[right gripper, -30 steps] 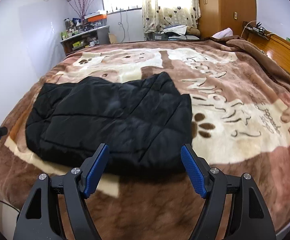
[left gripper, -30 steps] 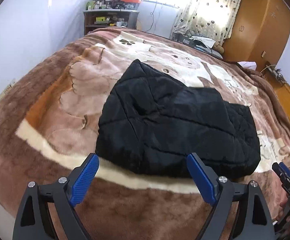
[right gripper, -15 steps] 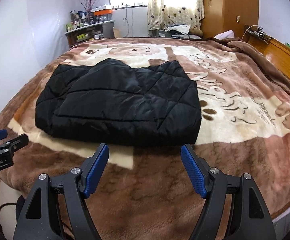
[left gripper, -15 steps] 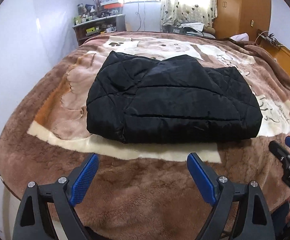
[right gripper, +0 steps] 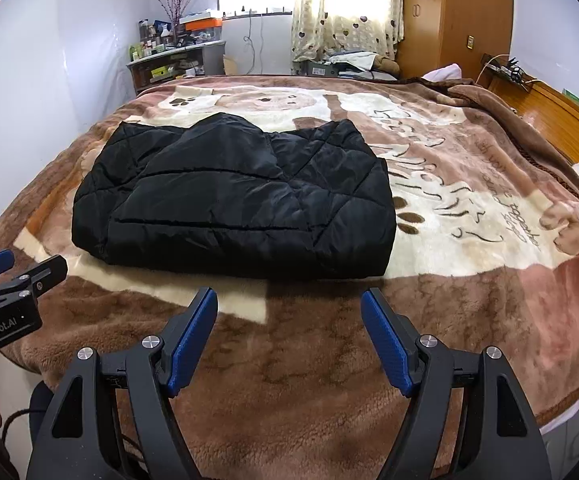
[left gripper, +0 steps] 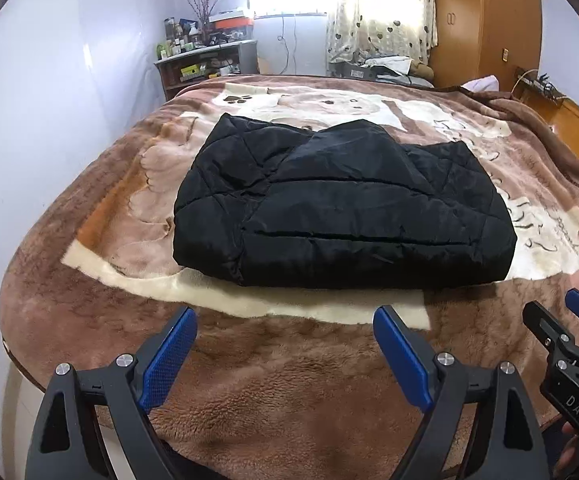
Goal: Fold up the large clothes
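Note:
A black quilted jacket lies folded into a flat rectangle on the bed; it also shows in the right wrist view. My left gripper is open and empty, held back over the near edge of the bed, apart from the jacket. My right gripper is open and empty, also short of the jacket's near edge. The right gripper shows at the right edge of the left wrist view. The left gripper shows at the left edge of the right wrist view.
A brown plush blanket with a bear print covers the bed. A cluttered shelf stands at the far wall under the window. A wooden wardrobe and wooden headboard are at the right.
Both grippers have pulled back and up from the jacket toward the foot of the bed. The jacket lies still and looks smaller and farther away.

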A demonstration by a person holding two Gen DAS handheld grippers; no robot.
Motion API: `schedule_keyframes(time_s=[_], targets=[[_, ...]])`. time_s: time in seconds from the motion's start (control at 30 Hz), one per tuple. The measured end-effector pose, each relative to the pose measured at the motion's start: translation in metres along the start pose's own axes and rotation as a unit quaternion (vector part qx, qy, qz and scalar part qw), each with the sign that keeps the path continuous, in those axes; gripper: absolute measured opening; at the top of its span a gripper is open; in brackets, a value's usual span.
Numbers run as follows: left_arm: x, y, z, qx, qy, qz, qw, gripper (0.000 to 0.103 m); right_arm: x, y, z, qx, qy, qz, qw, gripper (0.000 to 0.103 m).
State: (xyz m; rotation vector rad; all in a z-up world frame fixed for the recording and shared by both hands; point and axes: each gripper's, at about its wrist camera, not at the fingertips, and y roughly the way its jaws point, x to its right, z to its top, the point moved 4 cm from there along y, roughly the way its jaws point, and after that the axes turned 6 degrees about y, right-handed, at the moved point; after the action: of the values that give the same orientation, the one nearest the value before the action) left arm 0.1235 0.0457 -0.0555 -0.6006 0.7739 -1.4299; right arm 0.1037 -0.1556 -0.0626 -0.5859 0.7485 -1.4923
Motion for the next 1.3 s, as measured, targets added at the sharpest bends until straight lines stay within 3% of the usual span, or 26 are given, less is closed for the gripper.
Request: schedule_keyframes(time_s=[0.2, 0.4, 0.9, 1.3], targets=[[0.006, 0.001, -0.004, 0.0, -0.002, -0.017, 0.9999, 0.09, 0.0, 0.0, -0.001, -0.001, 0.003, 0.003, 1.0, 0.074], [0.015, -0.004, -0.005, 0.011, 0.019, 0.002, 0.9998, 0.09, 0.0, 0.0, -0.001, -0.001, 0.003, 0.002, 1.0, 0.074], [0.019, -0.009, -0.005, 0.017, 0.008, -0.016, 0.9997, 0.09, -0.006, -0.005, -0.003, 0.0, 0.002, 0.004, 1.0, 0.074], [0.017, -0.01, -0.008, 0.018, 0.009, -0.007, 0.9998, 0.09, -0.006, -0.005, -0.003, 0.0, 0.002, 0.004, 1.0, 0.074]])
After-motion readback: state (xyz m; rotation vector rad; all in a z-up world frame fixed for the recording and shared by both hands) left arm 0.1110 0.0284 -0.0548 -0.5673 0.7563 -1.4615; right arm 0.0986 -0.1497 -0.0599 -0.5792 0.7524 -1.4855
